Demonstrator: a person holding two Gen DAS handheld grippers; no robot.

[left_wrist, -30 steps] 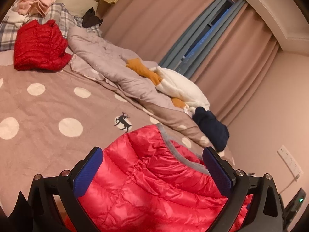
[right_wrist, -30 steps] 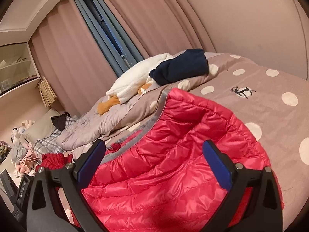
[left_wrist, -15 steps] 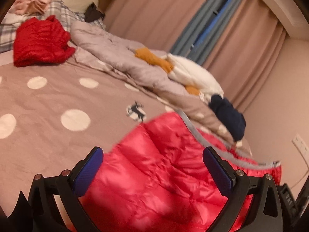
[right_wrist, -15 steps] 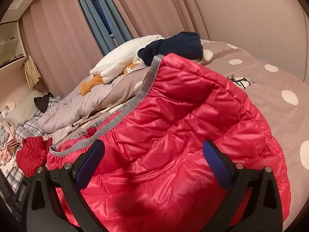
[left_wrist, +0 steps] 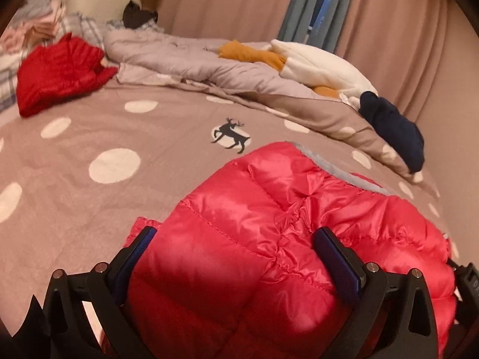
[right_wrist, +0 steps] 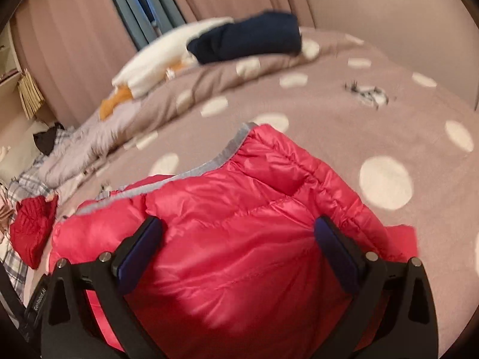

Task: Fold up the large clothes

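From my right wrist camera, the right gripper (right_wrist: 238,245) stood with its jaws spread wide, a bulge of the red puffer jacket (right_wrist: 239,224) swelling up between the blue pads (right_wrist: 140,248). The jacket's grey trim ran along its far edge. It lay on the polka-dot bedspread (right_wrist: 344,137). Farther back, blurred, I saw a navy garment (right_wrist: 248,40) resting against a white one (right_wrist: 161,59).

The red down jacket (left_wrist: 269,224) now lies lower and flatter on the bed (left_wrist: 89,209), its grey-trimmed edge (right_wrist: 227,152) dropped from its earlier raised fold.
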